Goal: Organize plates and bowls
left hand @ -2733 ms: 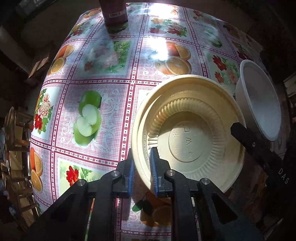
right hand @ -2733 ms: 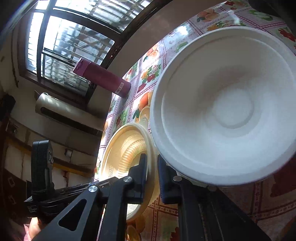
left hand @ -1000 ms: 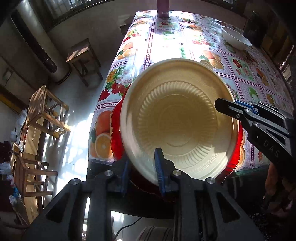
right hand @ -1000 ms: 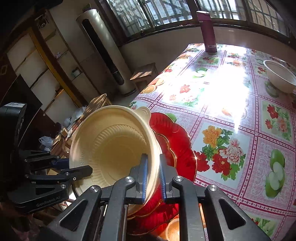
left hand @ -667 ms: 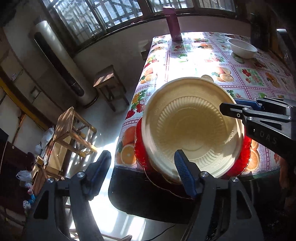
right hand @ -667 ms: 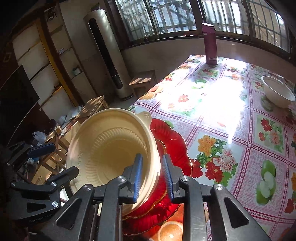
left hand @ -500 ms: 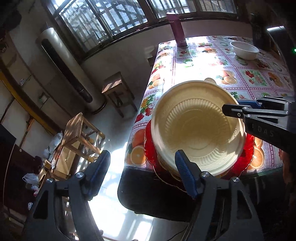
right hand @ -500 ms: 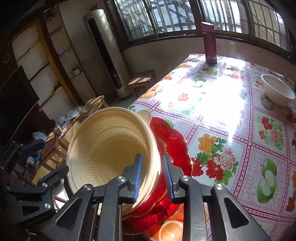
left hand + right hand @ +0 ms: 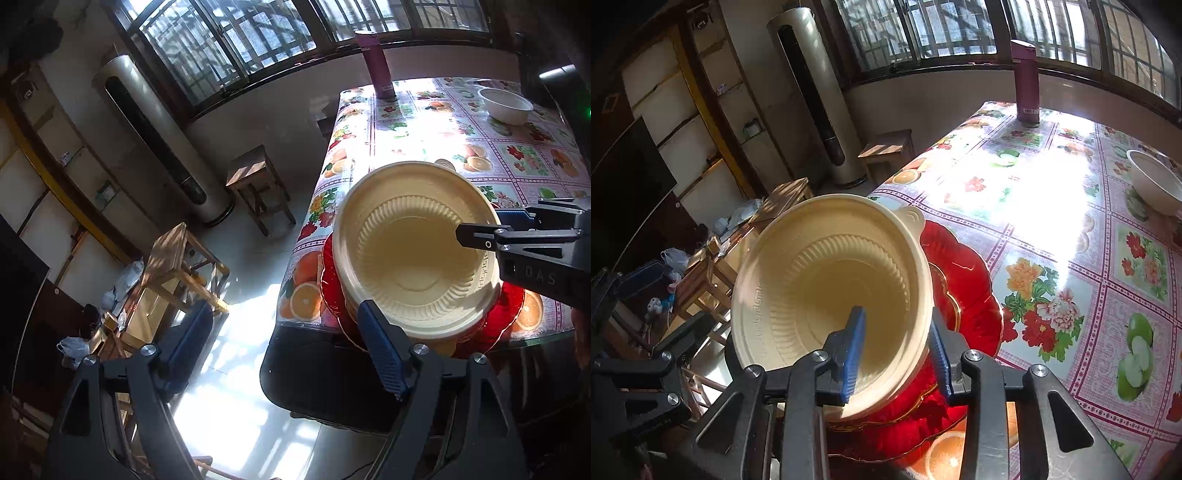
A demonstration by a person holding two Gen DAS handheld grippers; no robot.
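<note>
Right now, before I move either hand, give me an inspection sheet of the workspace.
Surface: table under a glossy fruit-and-flower cloth, strong sun glare mid-table.
Job's things: cream bowl sits on the red plate at the near table corner; white bowl stands apart at the far side.
Clutter: maroon bottle upright at the far edge.
Grippers: left gripper open, off the table edge, holding nothing; right gripper open, fingers straddling the cream bowl's rim.
Cables: nothing seen on the table.
Surroundings: wooden stool, tower air conditioner, barred windows, wooden chairs on the floor.
</note>
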